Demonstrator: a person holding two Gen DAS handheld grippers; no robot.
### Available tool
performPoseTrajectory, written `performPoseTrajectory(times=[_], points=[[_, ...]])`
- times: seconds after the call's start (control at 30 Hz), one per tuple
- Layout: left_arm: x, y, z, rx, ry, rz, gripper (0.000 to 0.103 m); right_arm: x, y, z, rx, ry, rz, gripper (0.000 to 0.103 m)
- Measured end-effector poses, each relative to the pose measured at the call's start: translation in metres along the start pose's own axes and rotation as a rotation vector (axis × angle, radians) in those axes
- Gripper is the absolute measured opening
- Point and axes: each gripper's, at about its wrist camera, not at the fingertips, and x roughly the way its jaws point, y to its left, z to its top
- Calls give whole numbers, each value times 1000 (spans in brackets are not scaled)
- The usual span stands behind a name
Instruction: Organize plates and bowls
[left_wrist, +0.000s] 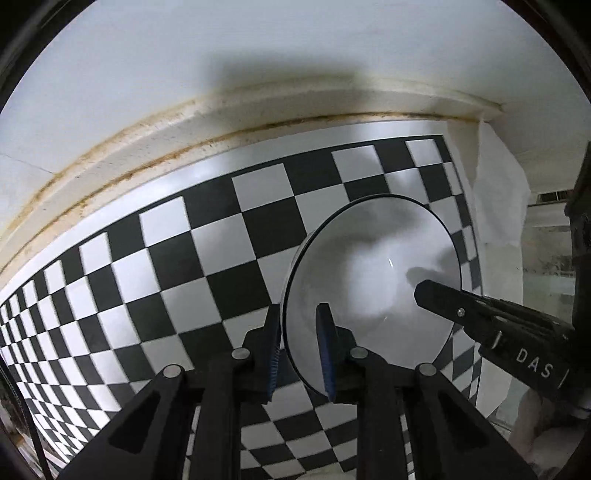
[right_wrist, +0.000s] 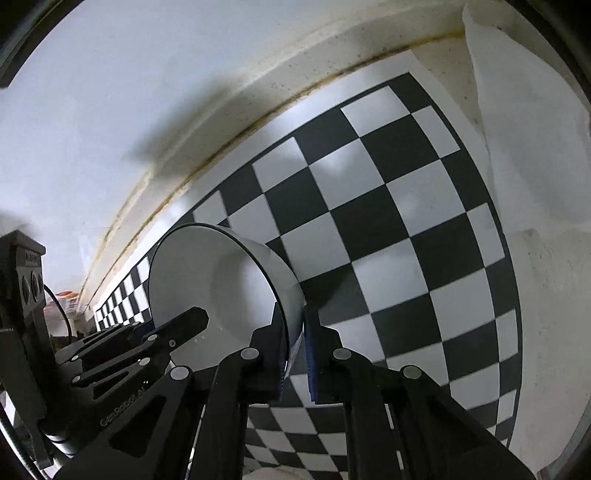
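A white bowl with a thin dark rim (left_wrist: 373, 266) is held tilted above the black-and-white checkered mat (left_wrist: 184, 266). My left gripper (left_wrist: 301, 349) straddles its left rim, one blue pad outside and one inside, with a gap still showing. The right gripper's finger (left_wrist: 480, 317) reaches over the bowl from the right. In the right wrist view the same bowl (right_wrist: 218, 291) is tilted on its side, and my right gripper (right_wrist: 298, 350) is shut on its right rim. The left gripper (right_wrist: 147, 339) reaches in from the left.
The checkered mat (right_wrist: 388, 229) lies on a white counter against a white wall with a stained seam (left_wrist: 147, 147). Crumpled white paper (left_wrist: 498, 192) lies at the mat's right edge; it also shows in the right wrist view (right_wrist: 517, 110). A packet (right_wrist: 66, 302) sits far left.
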Motion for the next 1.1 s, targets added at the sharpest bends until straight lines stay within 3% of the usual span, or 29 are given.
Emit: performPoseTrajectory(times=[0.3, 0.63, 0.87, 1.1], points=[[-58, -7, -48, 43, -83, 5, 16, -47, 25, -45, -75, -44, 8, 10], [-120, -4, -126, 77, -167, -11, 17, -96, 43, -130, -150, -98, 15, 10], [-136, 1, -175, 84, -192, -28, 17, -111, 39, -190, -167, -97, 40, 10], [-117, 8, -215, 87, -135, -33, 17, -91, 32, -242, -169, -51, 40, 10]])
